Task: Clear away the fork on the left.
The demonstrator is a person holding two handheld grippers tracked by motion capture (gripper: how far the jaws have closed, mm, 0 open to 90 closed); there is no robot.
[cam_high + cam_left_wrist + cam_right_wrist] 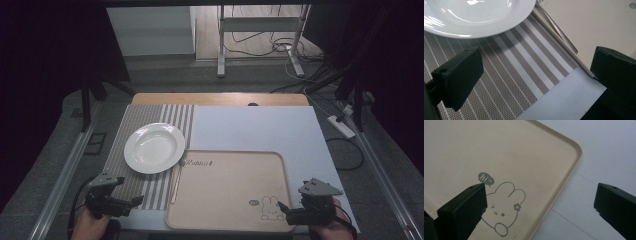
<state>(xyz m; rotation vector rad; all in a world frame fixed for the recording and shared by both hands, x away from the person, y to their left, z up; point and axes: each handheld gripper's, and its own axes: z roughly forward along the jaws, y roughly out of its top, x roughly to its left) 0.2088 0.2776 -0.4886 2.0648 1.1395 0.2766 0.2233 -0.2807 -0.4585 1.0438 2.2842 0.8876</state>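
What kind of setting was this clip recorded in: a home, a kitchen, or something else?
Probably a lab or studio set up for recording, not a home. Dark curtains flank the table, cables and a power strip lie on the floor behind, and the plate, placemat and tray look staged as props.

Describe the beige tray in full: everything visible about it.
The tray is a square, shallow, beige piece, plastic by its look, with rounded corners and a low raised rim. "Rabbit" lettering sits at its far left corner; a winking rabbit drawing with a "hi~" bubble marks its near right corner. It lies flat and empty on the white sheet, its left edge beside the striped placemat.
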